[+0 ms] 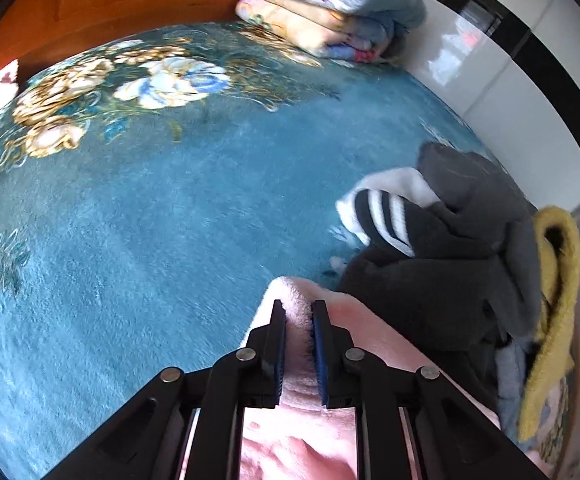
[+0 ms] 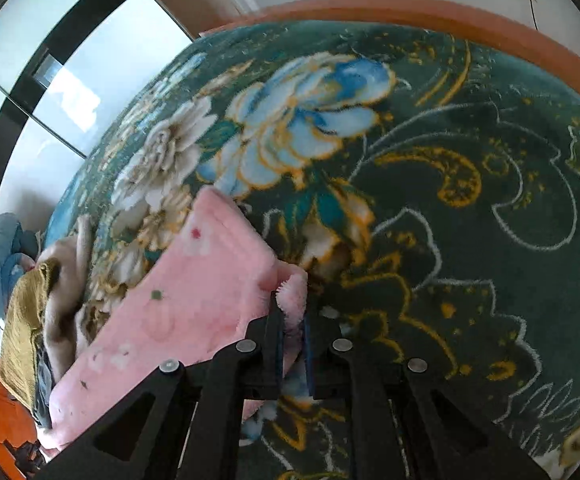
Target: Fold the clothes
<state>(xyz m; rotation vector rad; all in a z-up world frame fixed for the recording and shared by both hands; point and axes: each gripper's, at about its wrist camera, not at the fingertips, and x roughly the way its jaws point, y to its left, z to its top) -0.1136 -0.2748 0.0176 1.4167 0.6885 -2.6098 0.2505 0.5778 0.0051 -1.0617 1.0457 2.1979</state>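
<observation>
two grippers each pinch a part of one pink fleece garment point(image 2: 194, 292) above the bed. on the left, the left gripper point(image 1: 299, 312) has its jaws closed on a thick fold of the pink fleece, which hangs back toward the camera just beside a pile of clothes point(image 1: 462, 240) with grey, striped and yellow pieces. further back a stack of folded quilts point(image 1: 330, 4) sits at the corner of the blue flowered blanket point(image 1: 150, 220). on the right, the right gripper point(image 2: 292, 312) is clamped on only a small fluffy corner of the fleece, the rest stretching away leftward over the blanket. that thin bite looks likely to slip if the two pull apart too hard. the left side could also drag the pile along, since the fleece seems to touch it.
</observation>
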